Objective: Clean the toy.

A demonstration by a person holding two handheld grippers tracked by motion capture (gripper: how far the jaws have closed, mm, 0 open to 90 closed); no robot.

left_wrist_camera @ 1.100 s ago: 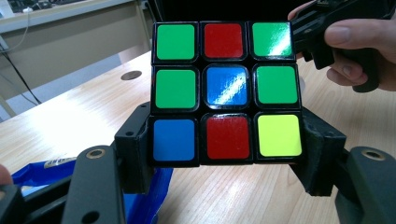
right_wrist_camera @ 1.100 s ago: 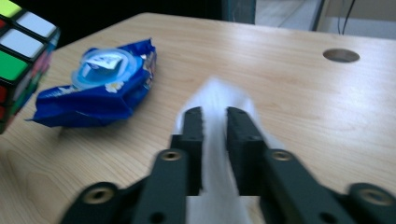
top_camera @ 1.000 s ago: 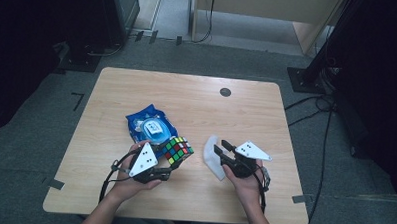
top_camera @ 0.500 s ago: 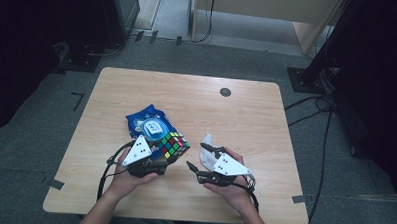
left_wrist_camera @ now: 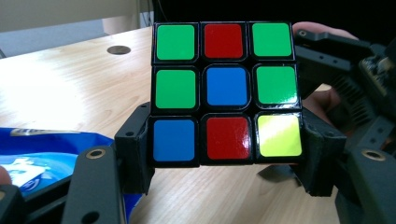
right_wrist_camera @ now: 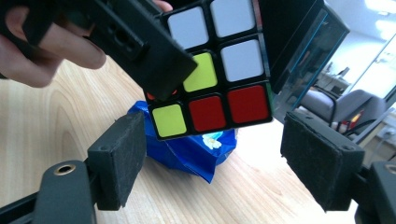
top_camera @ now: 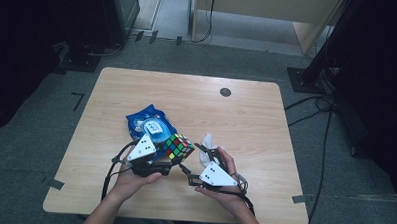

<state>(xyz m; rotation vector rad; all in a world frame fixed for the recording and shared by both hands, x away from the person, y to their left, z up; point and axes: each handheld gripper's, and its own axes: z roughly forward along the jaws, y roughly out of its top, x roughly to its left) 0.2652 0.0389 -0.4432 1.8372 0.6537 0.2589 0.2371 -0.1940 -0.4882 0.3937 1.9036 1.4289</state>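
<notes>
A scrambled Rubik's cube (top_camera: 177,147) is held just above the table, with my left gripper (top_camera: 173,157) shut on it. In the left gripper view the pads clamp the bottom row of the cube (left_wrist_camera: 224,93) from both sides. My right gripper (top_camera: 194,163) points at the cube from the right. Its jaws have just been opening and stand wide. The cube's lower corner (right_wrist_camera: 215,70) hangs between its fingers (right_wrist_camera: 119,158), untouched by either. A crumpled white wipe (top_camera: 208,141) lies at the far side of the right hand.
A blue wet-wipes pack (top_camera: 150,125) lies on the wooden table (top_camera: 261,124) just behind the cube. A black round cap (top_camera: 225,92) sits in the tabletop near the far edge. Both hands are close to the table's near edge.
My right gripper has moved left to the cube and its jaws have opened. The white wipe that was at its tips now lies beside the hand. My left gripper still holds the cube.
</notes>
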